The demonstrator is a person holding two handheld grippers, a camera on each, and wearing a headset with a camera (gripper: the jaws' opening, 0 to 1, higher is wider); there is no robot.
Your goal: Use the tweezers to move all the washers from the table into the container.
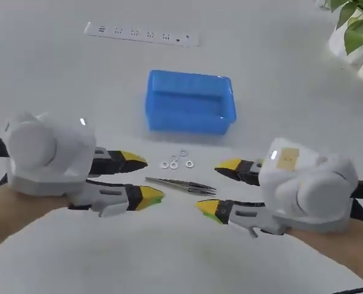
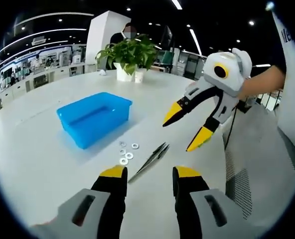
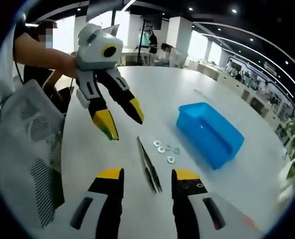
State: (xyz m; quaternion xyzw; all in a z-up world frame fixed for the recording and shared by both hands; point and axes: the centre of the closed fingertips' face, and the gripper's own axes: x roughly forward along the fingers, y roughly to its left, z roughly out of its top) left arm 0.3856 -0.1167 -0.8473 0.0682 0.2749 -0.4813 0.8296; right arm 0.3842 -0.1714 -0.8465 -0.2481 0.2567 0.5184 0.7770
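Jaws spread wide and empty on the left gripper [image 1: 152,179] and on the right gripper [image 1: 209,185], tips facing each other over the white table [image 1: 59,79]. Between those tips, flat on the table, the tweezers [image 1: 181,185], untouched. Just beyond, a small cluster of washers [image 1: 177,162] on the table, near the front wall of the blue container [image 1: 187,119].

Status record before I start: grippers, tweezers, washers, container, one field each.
tweezers: flat on the table, not gripped
left gripper: open, empty, left of the tweezers
right gripper: open, empty, right of the tweezers
washers: about five, loose on the table between tweezers and container
container: blue, no washer visible inside
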